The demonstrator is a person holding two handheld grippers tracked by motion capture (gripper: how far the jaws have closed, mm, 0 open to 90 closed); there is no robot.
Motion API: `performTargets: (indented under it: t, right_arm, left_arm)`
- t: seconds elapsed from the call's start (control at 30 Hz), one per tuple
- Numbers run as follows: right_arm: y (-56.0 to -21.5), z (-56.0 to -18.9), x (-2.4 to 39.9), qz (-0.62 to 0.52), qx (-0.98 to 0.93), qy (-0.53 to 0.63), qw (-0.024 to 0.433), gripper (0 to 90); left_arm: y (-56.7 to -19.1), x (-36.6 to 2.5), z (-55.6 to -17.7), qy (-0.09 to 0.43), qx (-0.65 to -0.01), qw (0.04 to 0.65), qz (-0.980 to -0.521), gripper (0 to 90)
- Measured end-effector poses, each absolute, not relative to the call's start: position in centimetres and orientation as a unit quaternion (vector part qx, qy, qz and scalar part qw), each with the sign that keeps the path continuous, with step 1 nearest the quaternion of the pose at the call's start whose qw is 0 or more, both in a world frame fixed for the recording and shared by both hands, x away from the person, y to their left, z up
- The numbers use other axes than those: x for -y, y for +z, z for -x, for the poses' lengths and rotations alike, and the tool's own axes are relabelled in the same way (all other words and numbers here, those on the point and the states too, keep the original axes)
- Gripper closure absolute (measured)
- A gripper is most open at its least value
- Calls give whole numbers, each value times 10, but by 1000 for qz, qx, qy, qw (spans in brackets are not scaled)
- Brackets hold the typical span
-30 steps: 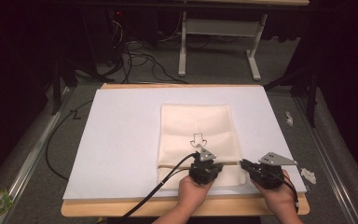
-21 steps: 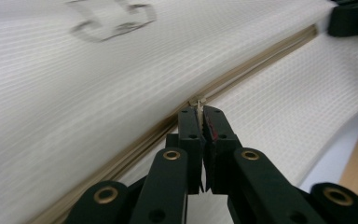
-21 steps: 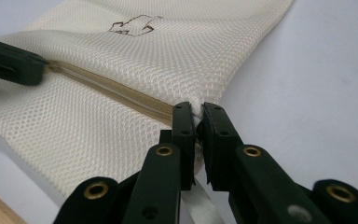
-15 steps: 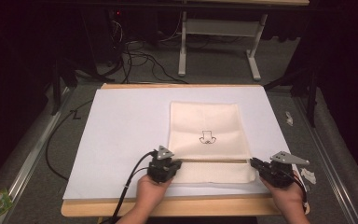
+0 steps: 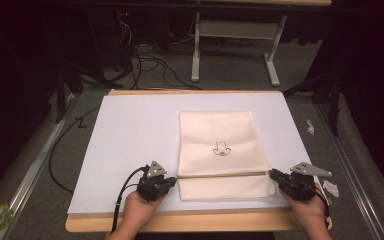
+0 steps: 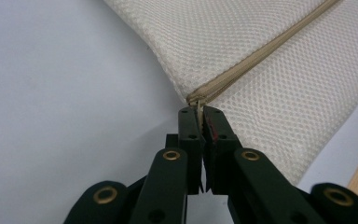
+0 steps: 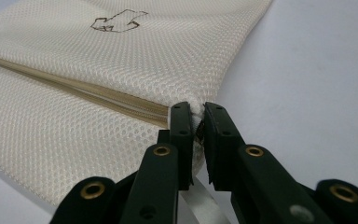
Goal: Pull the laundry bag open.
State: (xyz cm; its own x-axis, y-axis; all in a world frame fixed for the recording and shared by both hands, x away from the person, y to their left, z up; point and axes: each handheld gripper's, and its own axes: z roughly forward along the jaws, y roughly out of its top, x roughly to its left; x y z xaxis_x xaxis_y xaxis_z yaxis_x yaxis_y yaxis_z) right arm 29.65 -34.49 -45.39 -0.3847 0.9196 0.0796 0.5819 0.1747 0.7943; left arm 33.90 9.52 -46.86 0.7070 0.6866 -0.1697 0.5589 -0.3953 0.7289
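The zipper pull [image 6: 199,103] had been drawn across the mesh bag [image 5: 219,134] by the left tongs [image 6: 200,114], clenched on it, while the bag's opposite edge was pinched by the right tongs [image 7: 193,116].

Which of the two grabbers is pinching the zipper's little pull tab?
The left gripper, at the bag's left edge. Its jaws are shut on the zipper pull. The right gripper pinches the bag's mesh corner instead.

Dim room, grey carpet floor [image 5: 40,150]
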Motion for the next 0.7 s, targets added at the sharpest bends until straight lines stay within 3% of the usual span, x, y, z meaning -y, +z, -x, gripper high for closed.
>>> performTargets:
  t: [0.2, 0.3, 0.33, 0.4, 0.47, 0.5, 0.57, 0.6, 0.63, 0.7]
  right_arm:
    - [-455, -296, 342, -504, -742, 388, 213, 814]
    - [-455, -294, 340, -502, -742, 391, 211, 756]
    - [-453, -294, 340, -494, -742, 404, 208, 669]
    - [-452, -295, 341, -490, -742, 408, 208, 626]
    - [-449, -296, 348, -497, -729, 414, 224, 500]
    - [-449, -296, 348, -497, -729, 414, 224, 500]
    - [-445, -297, 363, -516, -706, 411, 257, 341]
    - [-445, -297, 363, -516, -706, 411, 257, 341]
    - [-441, -296, 377, -529, -694, 399, 283, 268]
    - [-440, -295, 382, -538, -686, 395, 289, 231]
  left_arm:
    - [-474, -101, -341, 77, -372, 397, -836, 859]
    - [-472, -108, -342, 86, -370, 412, -828, 792]
    - [-468, -114, -343, 83, -373, 431, -817, 665]
    - [-464, -119, -345, 94, -377, 437, -811, 573]
    - [-456, -128, -347, 125, -380, 440, -804, 442]
    - [-453, -133, -348, 146, -382, 441, -799, 442]
    - [-447, -152, -352, 197, -381, 430, -795, 284]
    - [-447, -152, -352, 197, -381, 430, -795, 246]
    - [-444, -170, -354, 233, -391, 408, -792, 206]
    - [-444, -182, -355, 243, -406, 400, -785, 137]
